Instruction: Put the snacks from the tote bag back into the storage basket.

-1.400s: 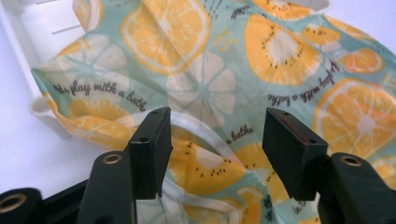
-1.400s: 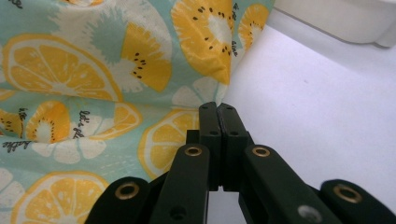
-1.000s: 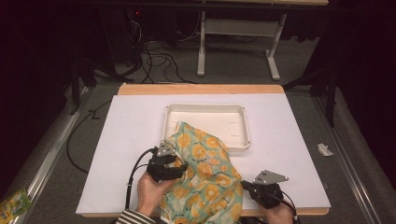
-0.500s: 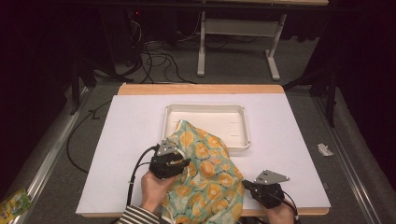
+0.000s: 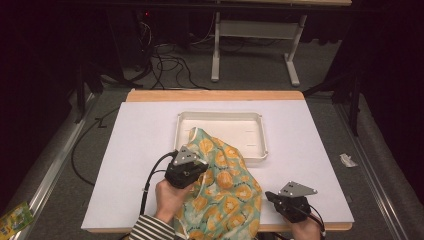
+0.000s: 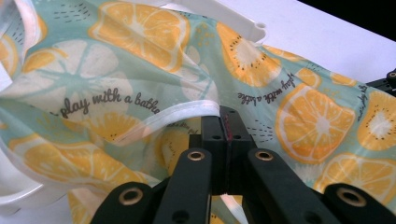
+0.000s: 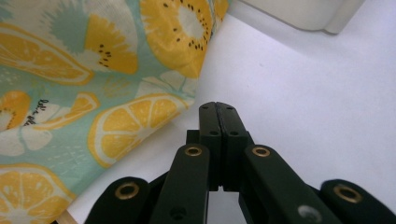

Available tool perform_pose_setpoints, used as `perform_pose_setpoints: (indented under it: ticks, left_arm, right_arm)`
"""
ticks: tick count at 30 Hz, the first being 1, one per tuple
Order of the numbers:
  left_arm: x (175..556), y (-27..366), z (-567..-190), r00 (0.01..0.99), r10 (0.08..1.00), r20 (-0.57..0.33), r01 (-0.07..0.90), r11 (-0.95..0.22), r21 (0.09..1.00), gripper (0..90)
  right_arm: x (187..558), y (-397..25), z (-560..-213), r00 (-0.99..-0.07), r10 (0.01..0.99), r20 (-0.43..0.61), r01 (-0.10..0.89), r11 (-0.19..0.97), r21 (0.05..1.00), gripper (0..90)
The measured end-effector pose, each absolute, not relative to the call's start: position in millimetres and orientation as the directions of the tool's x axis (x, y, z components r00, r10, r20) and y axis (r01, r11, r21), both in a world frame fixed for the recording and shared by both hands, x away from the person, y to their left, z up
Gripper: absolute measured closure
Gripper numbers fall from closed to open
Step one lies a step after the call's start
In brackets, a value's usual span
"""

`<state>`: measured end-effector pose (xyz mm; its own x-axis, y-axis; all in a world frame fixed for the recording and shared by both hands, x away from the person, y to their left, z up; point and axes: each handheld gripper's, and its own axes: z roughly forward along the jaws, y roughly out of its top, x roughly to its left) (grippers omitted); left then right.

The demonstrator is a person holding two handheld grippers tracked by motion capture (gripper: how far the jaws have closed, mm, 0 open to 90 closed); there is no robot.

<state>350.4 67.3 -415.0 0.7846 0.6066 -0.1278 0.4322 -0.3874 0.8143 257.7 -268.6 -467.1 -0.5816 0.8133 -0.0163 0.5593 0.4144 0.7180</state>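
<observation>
Here, going from left to right, the left gripper (image 5: 198, 166) is pinching the white hem (image 6: 187, 114) of the cloth (image 5: 225, 200) with its jaws closed. The cloth is lying on the table (image 5: 135, 150), its far end draping into the white tray (image 5: 260, 127) at 12 o'clock. It is looking light, soft and floppy, so a hemmed edge is probably the best place for holding. At 3 o'clock of the cloth, the right gripper (image 5: 270, 196) is resting closed and empty. The cloth's near edge is hanging out of sight.
</observation>
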Motion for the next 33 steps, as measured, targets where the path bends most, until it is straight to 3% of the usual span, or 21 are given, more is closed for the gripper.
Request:
perform_pose_setpoints:
  ticks: [4, 17, 22, 28, 33]
  left_arm:
    - [348.6, 65.1, -411.1, 0.797, 0.594, -0.115, 0.411, -0.393, 0.823, 90.0]
    - [348.5, 56.6, -397.5, 0.814, 0.573, -0.092, 0.377, -0.403, 0.834, 90.0]
    - [348.3, 57.3, -396.4, 0.814, 0.574, -0.093, 0.378, -0.400, 0.835, 90.0]
    - [347.7, 59.8, -393.5, 0.813, 0.575, -0.088, 0.371, -0.396, 0.840, 90.0]
    - [346.9, 60.1, -392.2, 0.815, 0.572, -0.088, 0.369, -0.396, 0.841, 90.0]
  right_arm:
    - [257.2, -268.7, -463.3, -0.584, 0.812, -0.001, 0.551, 0.397, 0.734, 89.2]
    - [262.6, -246.1, -414.8, -0.658, 0.752, 0.038, 0.440, 0.343, 0.830, 58.6]
    - [264.3, -227.5, -409.7, -0.689, 0.725, 0.015, 0.416, 0.379, 0.826, 55.3]
    - [272.9, -216.0, -418.9, -0.684, 0.729, 0.009, 0.456, 0.419, 0.785, 61.0]
    - [274.1, -214.5, -424.9, -0.687, 0.726, -0.001, 0.476, 0.451, 0.755, 79.4]
